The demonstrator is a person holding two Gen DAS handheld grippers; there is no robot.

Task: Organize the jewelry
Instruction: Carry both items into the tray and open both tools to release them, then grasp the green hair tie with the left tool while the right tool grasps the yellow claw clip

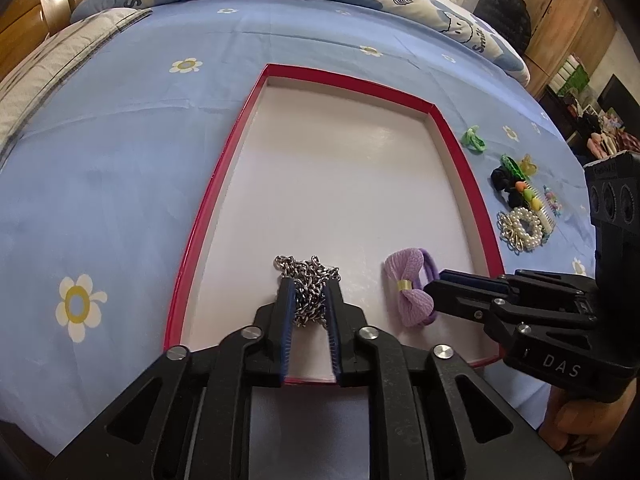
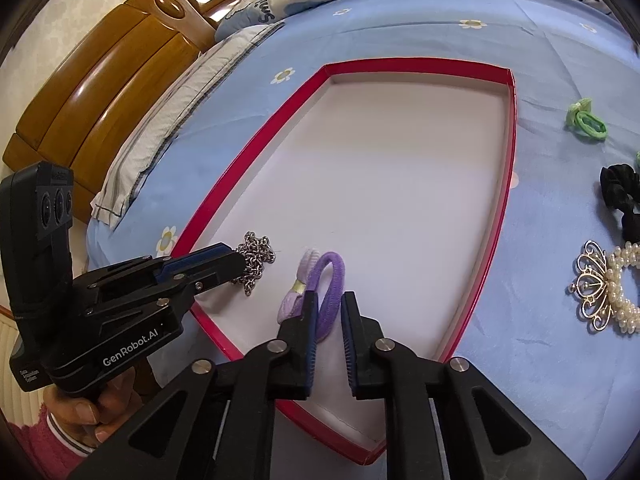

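Note:
A shallow red-rimmed box (image 1: 208, 200) (image 2: 256, 148) with a white floor lies on the blue bed sheet. My left gripper (image 1: 311, 288) (image 2: 236, 268) is low over its near end, jaws a little apart, with a bunched silver chain (image 1: 310, 284) (image 2: 256, 258) between the fingers; the chain rests on the box floor. A purple bow hair tie (image 1: 408, 288) (image 2: 326, 280) lies in the box to the right of the chain. My right gripper (image 2: 330, 300) (image 1: 434, 288) is open, its fingers on either side of the tie's elastic loop.
On the sheet right of the box lie a green hair tie (image 1: 474, 140) (image 2: 586, 120), a black scrunchie (image 1: 506, 182) (image 2: 622, 200), a pearl bracelet with a gold crown charm (image 1: 520, 228) (image 2: 600, 288) and small coloured clips (image 1: 528, 194). Pillows, a quilt and a wooden headboard (image 2: 100, 100) lie beyond.

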